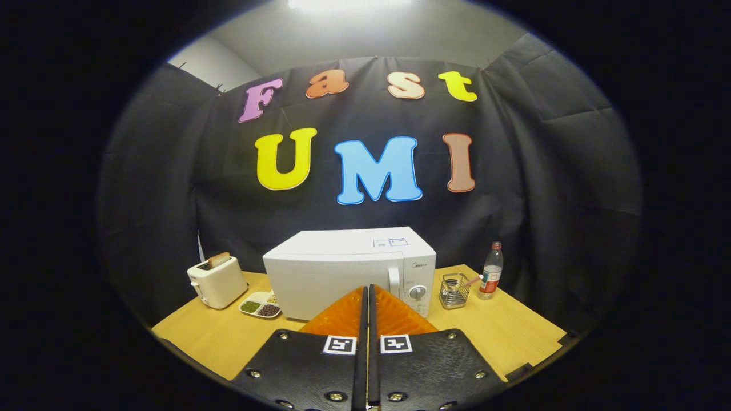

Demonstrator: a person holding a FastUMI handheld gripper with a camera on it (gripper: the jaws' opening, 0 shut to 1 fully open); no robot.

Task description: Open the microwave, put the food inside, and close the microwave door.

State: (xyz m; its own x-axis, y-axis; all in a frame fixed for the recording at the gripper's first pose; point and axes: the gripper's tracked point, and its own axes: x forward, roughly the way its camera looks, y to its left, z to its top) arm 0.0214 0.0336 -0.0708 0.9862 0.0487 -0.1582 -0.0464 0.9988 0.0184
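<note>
The gripper [368, 294] has its fingers pressed together with nothing between them, tips raised over the table [514, 331]. Just beyond the tips stands the microwave [342, 268], door closed, its handle and dial slightly right of them. Left of the fingers, a divided dish [261, 305] holds dark and green food, beside a toaster [217, 281] with bread in its slot. Right, a wire basket [454, 291] and a bottle [491, 271].

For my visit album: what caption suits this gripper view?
Shut tongs face the closed microwave, flanked by toaster and bottle.
</note>
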